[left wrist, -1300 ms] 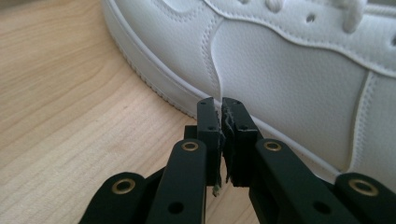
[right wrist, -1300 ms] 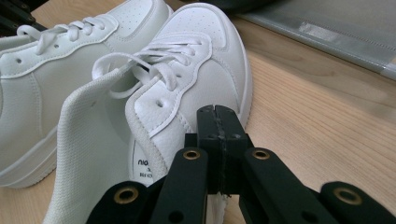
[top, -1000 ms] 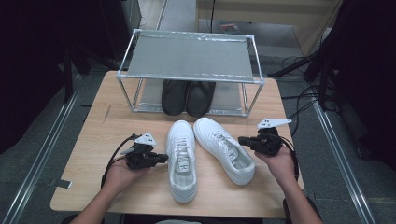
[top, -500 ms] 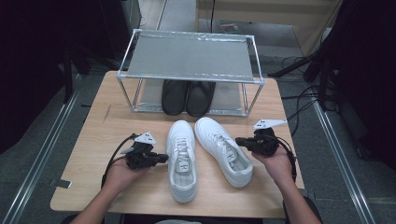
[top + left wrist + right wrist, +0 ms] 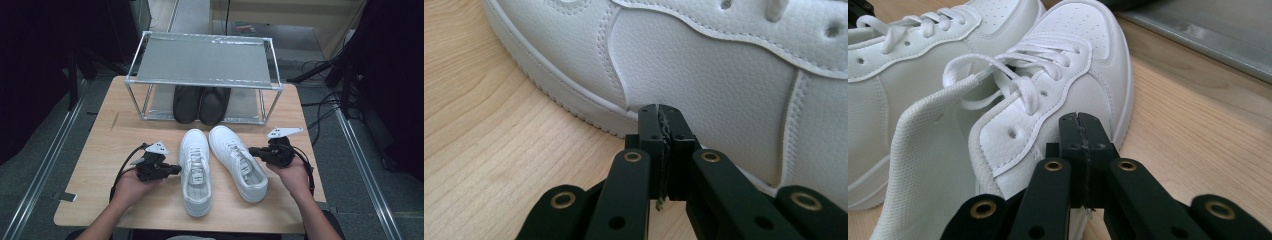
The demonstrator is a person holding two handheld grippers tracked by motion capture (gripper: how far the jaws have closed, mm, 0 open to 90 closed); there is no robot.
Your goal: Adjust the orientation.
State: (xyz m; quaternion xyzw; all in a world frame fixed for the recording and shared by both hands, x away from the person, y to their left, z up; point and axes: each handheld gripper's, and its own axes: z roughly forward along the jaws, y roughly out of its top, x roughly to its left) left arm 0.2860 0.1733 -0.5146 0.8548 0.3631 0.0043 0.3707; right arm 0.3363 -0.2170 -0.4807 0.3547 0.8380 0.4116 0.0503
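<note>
Left hand-held gripper (image 5: 172,170) has stayed put, jaws closed on nothing, tips by the left white shoe (image 5: 195,170) on the desk (image 5: 100,150). Right hand-held gripper (image 5: 253,150), also closed and empty, has crept toward the right white shoe (image 5: 237,161); neither shoe looks gripped yet.

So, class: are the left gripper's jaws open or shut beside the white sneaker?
Shut. The left gripper has its two black jaws pressed flat together with nothing between them, its tip at the left white sneaker's side.

Black shoes (image 5: 201,104) half hidden under rack shelf (image 5: 202,61); heels out of sight. Left white shoe (image 5: 724,75) cut off by frame edges in left gripper view. Forearms cut off at bottom edge.
</note>
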